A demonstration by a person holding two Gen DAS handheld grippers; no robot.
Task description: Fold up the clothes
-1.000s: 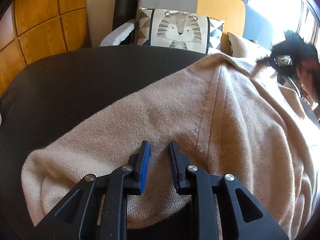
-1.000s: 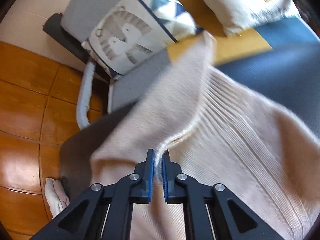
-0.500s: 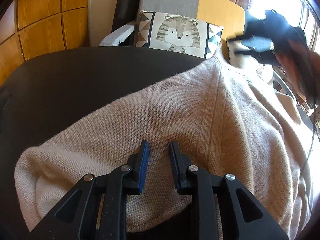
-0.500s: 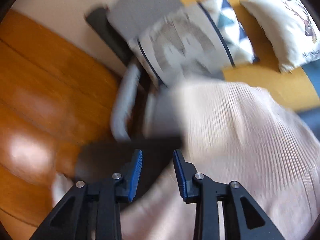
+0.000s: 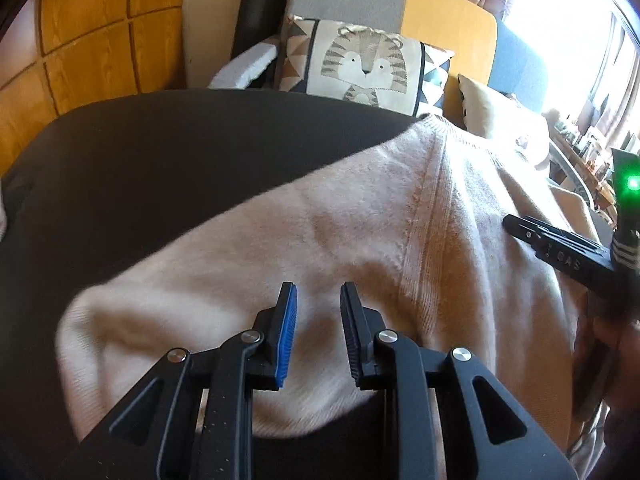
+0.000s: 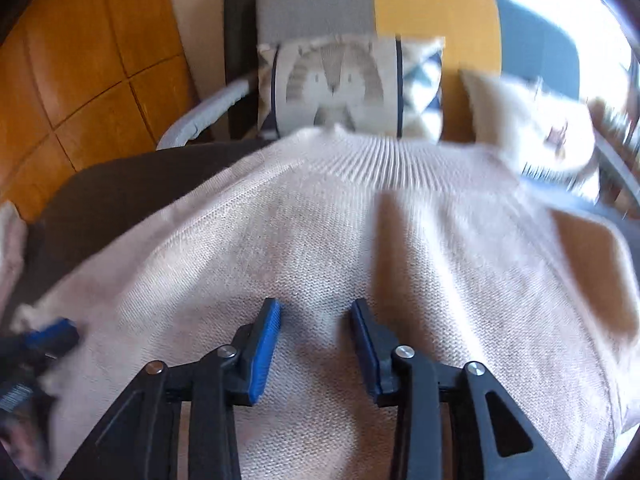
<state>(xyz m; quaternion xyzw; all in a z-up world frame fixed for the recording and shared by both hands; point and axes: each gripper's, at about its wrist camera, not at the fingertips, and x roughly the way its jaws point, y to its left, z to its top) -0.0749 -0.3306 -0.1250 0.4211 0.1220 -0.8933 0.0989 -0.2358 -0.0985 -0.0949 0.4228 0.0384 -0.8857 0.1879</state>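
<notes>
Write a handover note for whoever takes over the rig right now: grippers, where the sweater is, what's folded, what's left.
Left gripper: jaws apart over the beige sweater, nothing pinched.
Right gripper: jaws opening, empty, above the sweater's body.
Sweater lies on the dark table, one sleeve folded across the body.
Left: fold the rest into a compact stack.

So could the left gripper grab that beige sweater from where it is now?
Probably yes: the left gripper hangs just over the beige sweater, jaws apart and empty, nothing between them and the knit.
</notes>
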